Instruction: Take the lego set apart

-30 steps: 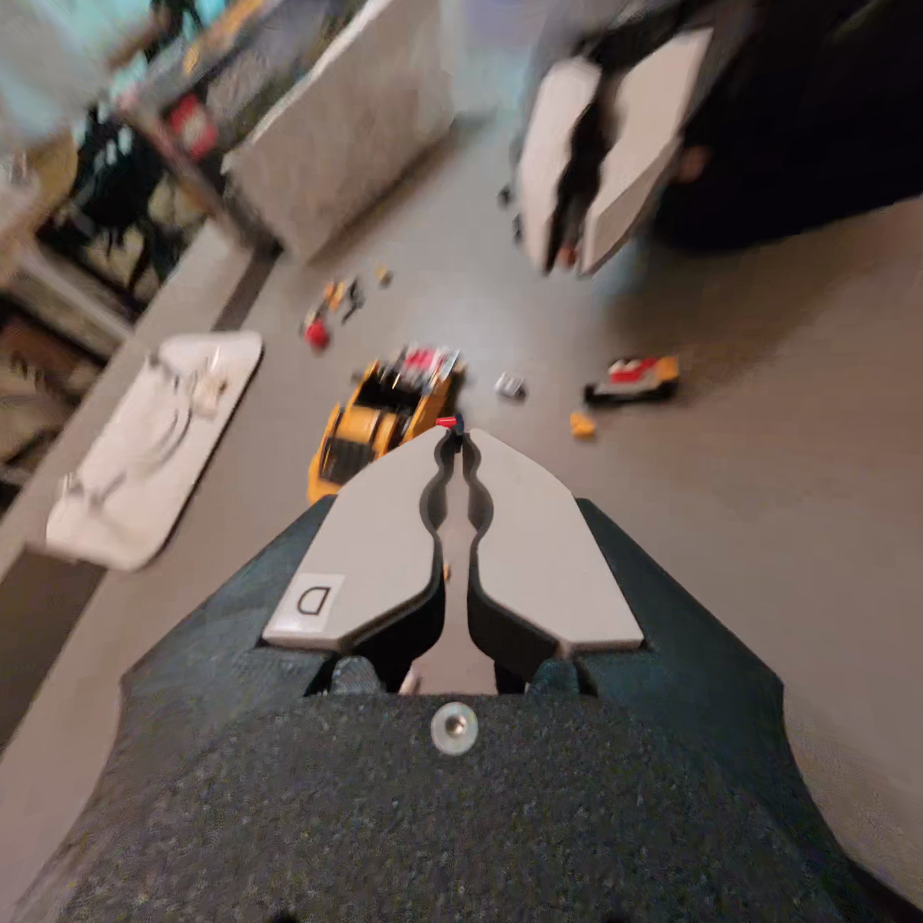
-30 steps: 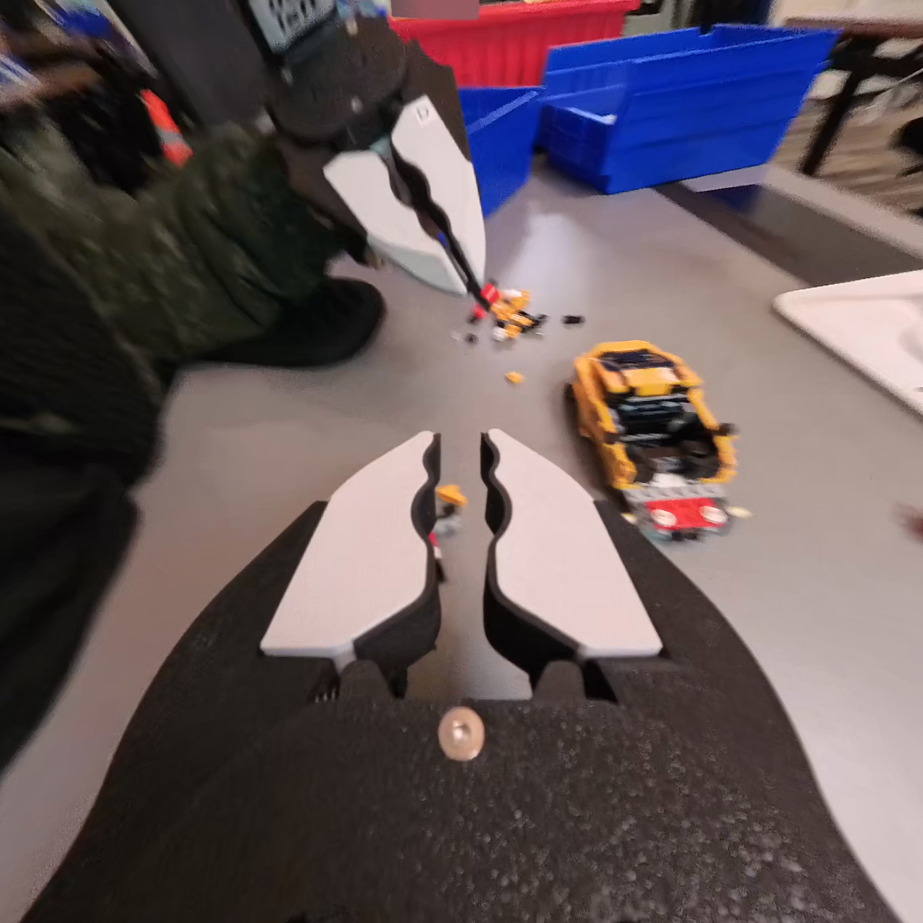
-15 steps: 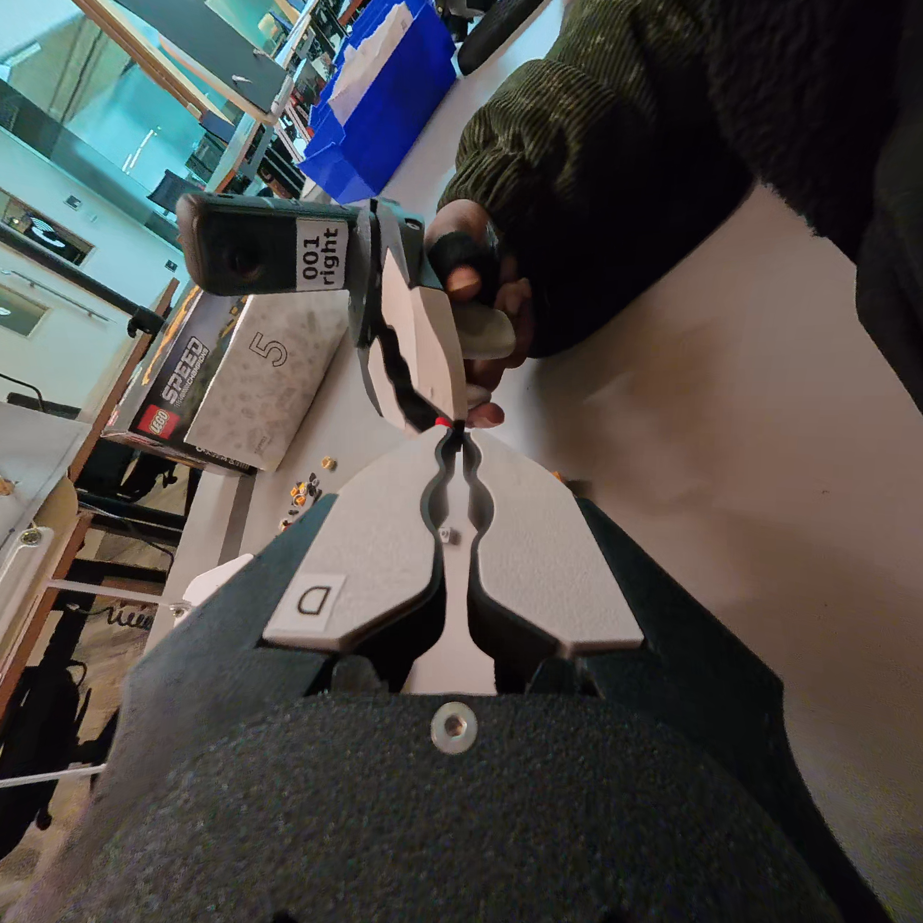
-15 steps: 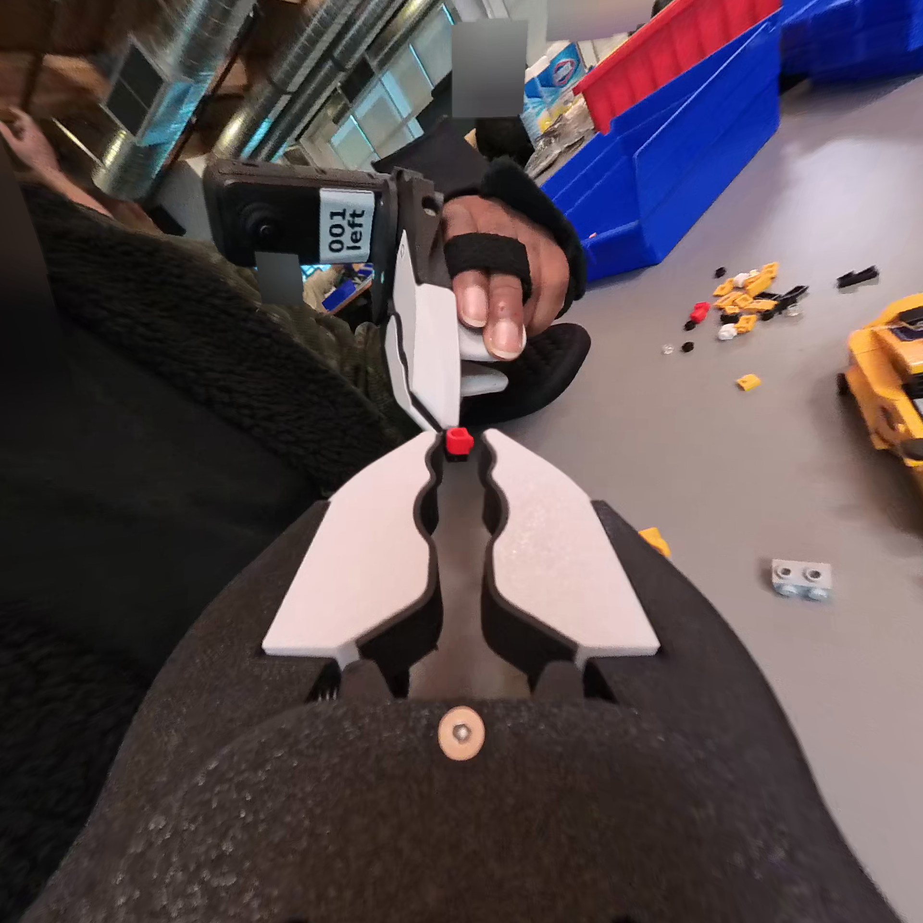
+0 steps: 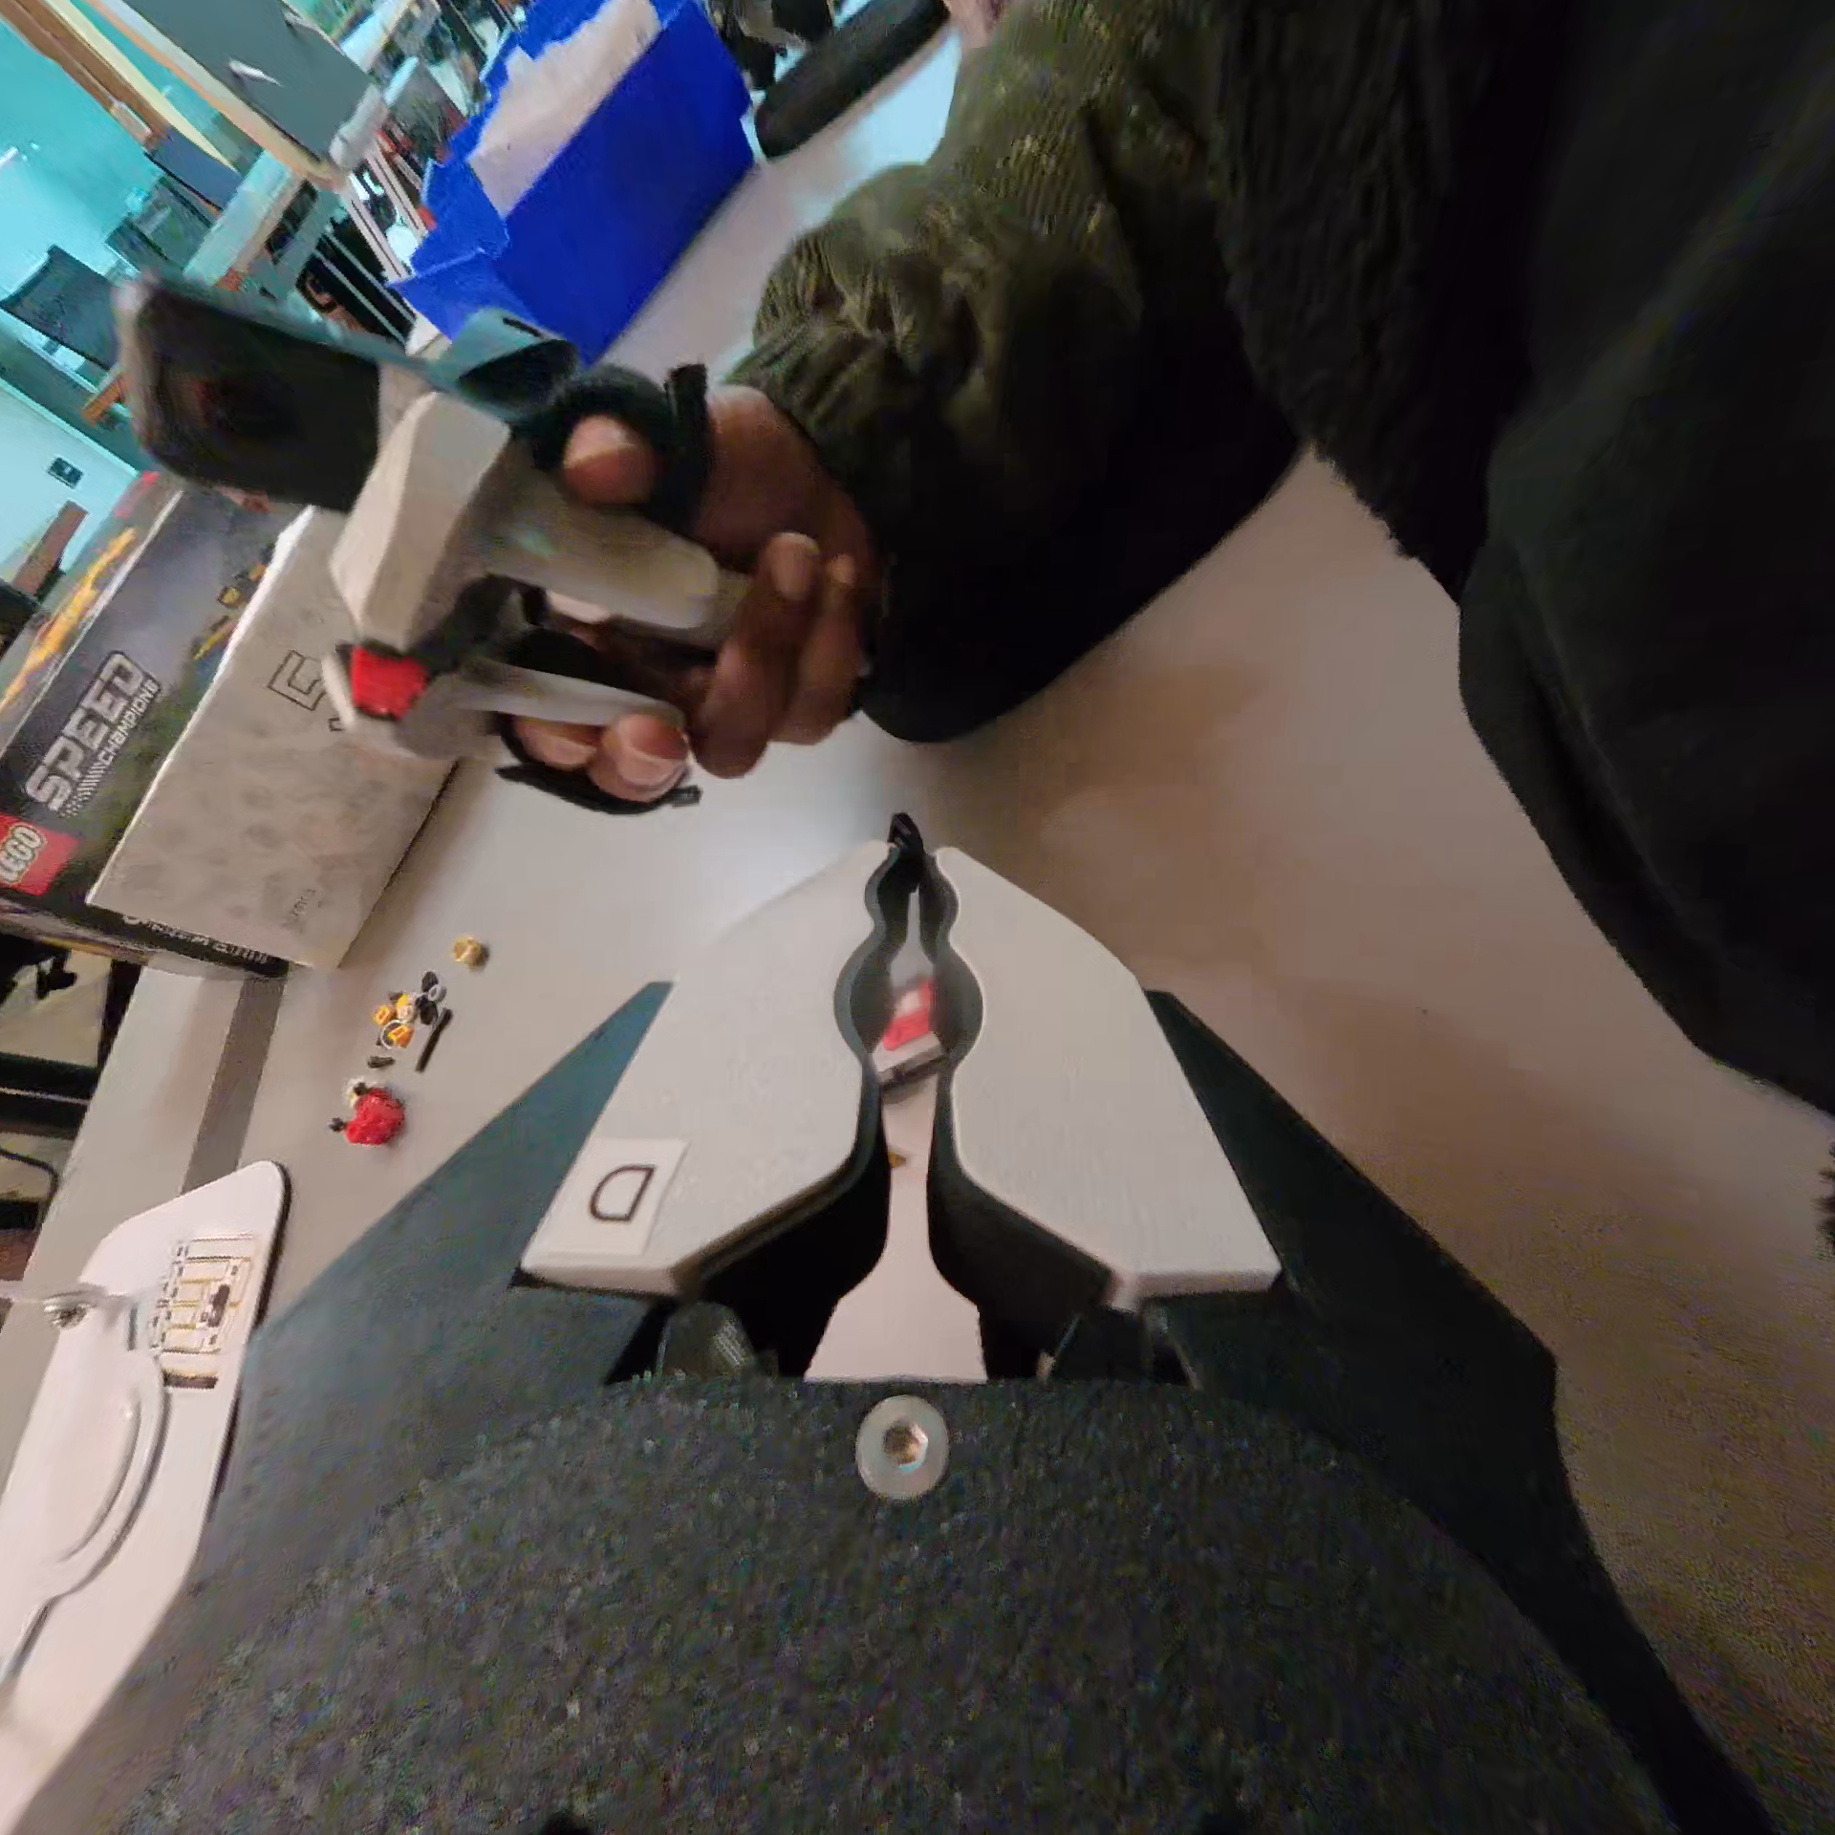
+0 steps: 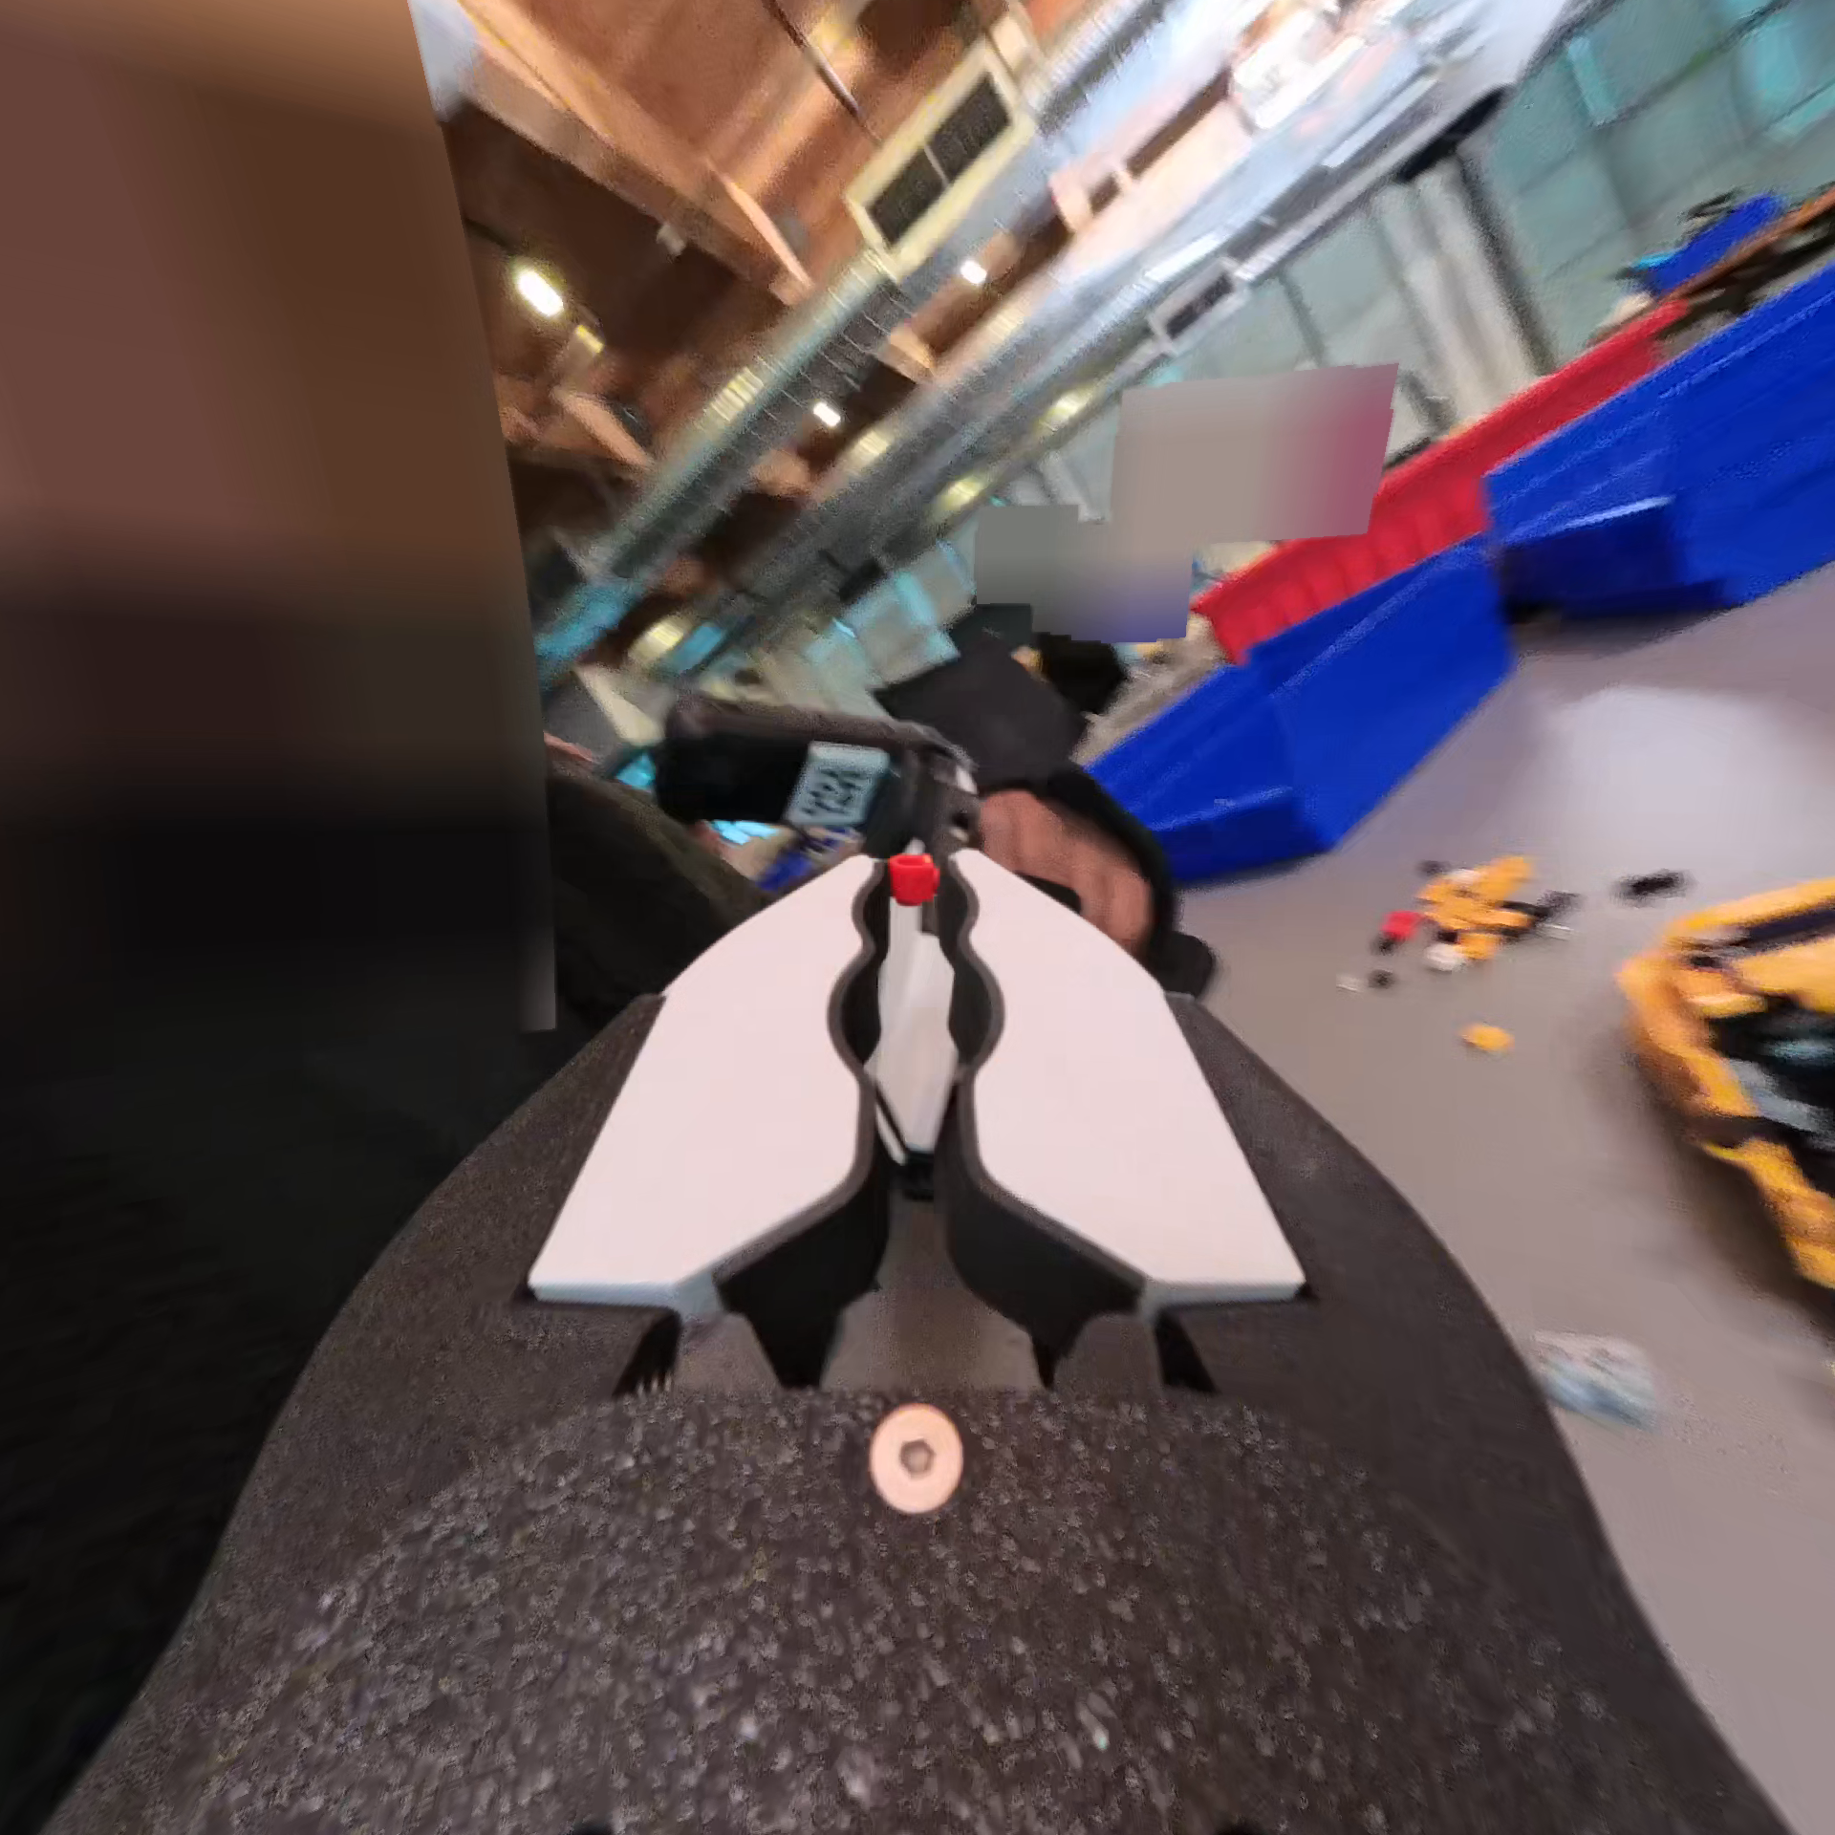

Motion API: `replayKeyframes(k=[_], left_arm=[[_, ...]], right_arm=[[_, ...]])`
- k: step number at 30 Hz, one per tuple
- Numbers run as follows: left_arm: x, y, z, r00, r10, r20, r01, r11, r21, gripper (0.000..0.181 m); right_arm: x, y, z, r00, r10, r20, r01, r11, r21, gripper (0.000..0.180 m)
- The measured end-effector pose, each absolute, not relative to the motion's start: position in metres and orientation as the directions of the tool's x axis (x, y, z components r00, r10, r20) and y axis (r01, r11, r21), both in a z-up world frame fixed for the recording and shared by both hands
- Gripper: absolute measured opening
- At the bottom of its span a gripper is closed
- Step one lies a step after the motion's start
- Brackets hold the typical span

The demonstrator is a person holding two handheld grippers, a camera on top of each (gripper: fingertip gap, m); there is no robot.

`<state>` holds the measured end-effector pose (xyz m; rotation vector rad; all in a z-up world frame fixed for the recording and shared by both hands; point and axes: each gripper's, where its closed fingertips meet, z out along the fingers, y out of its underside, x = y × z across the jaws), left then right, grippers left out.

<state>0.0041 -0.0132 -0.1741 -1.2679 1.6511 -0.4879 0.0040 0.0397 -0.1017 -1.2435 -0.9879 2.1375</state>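
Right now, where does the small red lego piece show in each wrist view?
Left wrist view: red piece at upper left, pinched in the right tongs, beyond the left tongs, which grip a black piece.
Right wrist view: just above the middle, between the right tongs' own tips.
Shared landmark: the blue bin, top in the left view, right of centre in the right view.
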Motion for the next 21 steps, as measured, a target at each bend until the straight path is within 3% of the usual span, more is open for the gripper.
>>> replayKeyframes(k=[8, 16, 18, 21], left_arm=[[-0.069, 0.041, -0.194, 0.23, -0.92, -0.318, -0.647, 0.1, -0.756, 0.002], [-0.176, 0.082, -0.239, 0.505, -0.811, -0.295, -0.773, -0.273, -0.572, 0.003], [-0.193, 0.087, -0.243, 0.547, -0.774, -0.318, -0.775, -0.326, -0.541, 0.008], [-0.201, 0.091, -0.234, 0.602, -0.737, -0.307, -0.732, -0.356, -0.581, 0.018]], right_arm=[[0.003, 0.052, -0.125, -0.293, 0.823, -0.486, 0.009, -0.506, -0.862, 0.009], [-0.001, 0.052, -0.138, -0.252, 0.838, -0.485, 0.06, -0.486, -0.872, 0.009], [-0.003, 0.049, -0.141, -0.245, 0.845, -0.476, 0.078, -0.472, -0.878, 0.009], [-0.005, 0.047, -0.145, -0.237, 0.854, -0.464, 0.097, -0.454, -0.886, 0.009]])
